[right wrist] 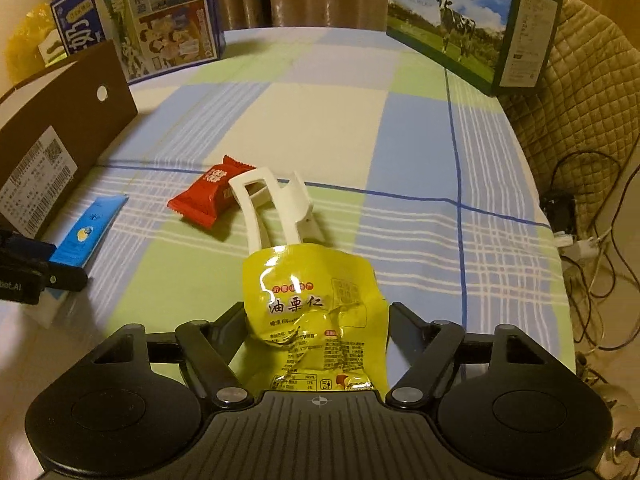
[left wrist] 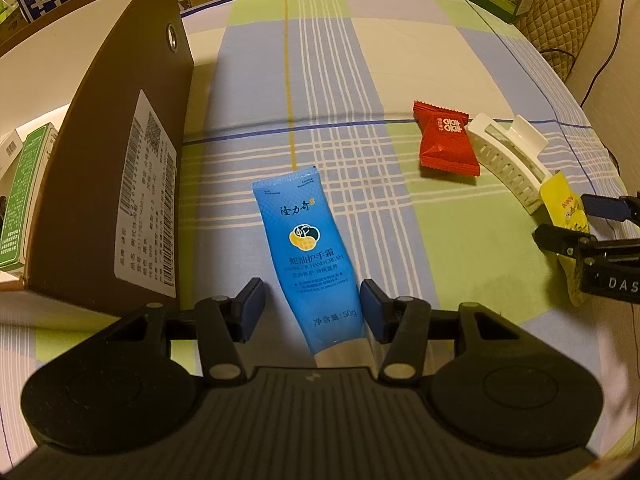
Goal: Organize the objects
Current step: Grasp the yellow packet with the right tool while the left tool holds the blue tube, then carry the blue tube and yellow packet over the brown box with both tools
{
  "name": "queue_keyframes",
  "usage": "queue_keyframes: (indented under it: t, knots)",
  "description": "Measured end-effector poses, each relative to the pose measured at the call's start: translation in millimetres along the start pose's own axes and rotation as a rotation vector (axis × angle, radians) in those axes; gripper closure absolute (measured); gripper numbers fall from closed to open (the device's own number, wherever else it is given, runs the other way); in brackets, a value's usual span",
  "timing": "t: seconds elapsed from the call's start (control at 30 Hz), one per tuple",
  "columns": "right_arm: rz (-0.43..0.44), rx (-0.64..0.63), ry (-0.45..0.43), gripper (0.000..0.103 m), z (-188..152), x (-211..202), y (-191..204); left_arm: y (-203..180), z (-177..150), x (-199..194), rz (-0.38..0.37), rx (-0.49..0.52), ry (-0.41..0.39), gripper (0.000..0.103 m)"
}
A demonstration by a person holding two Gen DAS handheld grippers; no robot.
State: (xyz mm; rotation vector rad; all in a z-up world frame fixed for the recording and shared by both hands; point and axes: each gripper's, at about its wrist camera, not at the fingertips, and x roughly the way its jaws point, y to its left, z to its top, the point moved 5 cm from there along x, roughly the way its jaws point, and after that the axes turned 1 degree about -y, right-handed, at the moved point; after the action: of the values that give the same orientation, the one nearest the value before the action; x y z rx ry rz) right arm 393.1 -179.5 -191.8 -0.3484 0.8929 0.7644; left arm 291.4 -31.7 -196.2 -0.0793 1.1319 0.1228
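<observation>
While the blue hand cream tube (left wrist: 310, 256) lies flat on the checked tablecloth (left wrist: 360, 80) between the parted fingers of the left claw (left wrist: 312, 306), untouched, the right claw (right wrist: 316, 320) is closed on a crumpled yellow chestnut packet (right wrist: 316, 312). Just beyond lie a white hair clip (right wrist: 272, 204) and red candy wrapper (right wrist: 208, 196); a brown box (left wrist: 120, 160) stands left.

- The left gripper (left wrist: 312, 306) sits low over the blue hand-cream tube (left wrist: 310, 256), its jaws spread to either side of the tube's lower end; the right pad touches or nearly touches the tube, the left stands clear.
- The right gripper (right wrist: 316, 320), to the right of that tube, has its jaws against the sides of a crumpled yellow snack packet (right wrist: 316, 312).
</observation>
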Motion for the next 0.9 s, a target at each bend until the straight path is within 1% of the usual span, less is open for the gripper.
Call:
queue_keyframes:
  t: [0.07,0.13,0.17,0.2,0.27,0.37,0.53,0.67,0.9]
  knots:
    - [-0.012,-0.022,0.006,0.034,-2,-1,3,0,1,0,-0.003,0.001,0.003,0.054]
    - [-0.005,-0.025,0.009,0.036,-4,-3,5,0,1,0,-0.006,0.007,0.002,0.056]
    - [-0.003,-0.026,0.01,0.038,-6,-5,6,-1,1,-1,-0.009,0.011,0.0,0.059]
    - [-0.001,-0.023,0.009,0.039,-7,-7,6,-1,1,-1,-0.013,0.014,-0.003,0.065]
    - [0.014,-0.002,0.012,0.042,-9,-11,6,-1,1,-2,-0.016,0.014,-0.004,0.067]
    - [0.052,0.037,0.022,0.043,-13,-18,5,-1,-1,-3,-0.024,0.024,0.0,0.07]
    - [0.093,0.084,0.032,0.044,-21,-29,6,-1,-8,-7,-0.031,0.033,0.023,0.07]
    - [0.116,0.097,0.035,0.044,-27,-35,9,-1,-13,-10,-0.029,0.035,0.029,0.07]
    - [0.121,0.101,0.032,0.044,-31,-42,13,-2,-11,-9,-0.019,0.044,0.044,0.069]
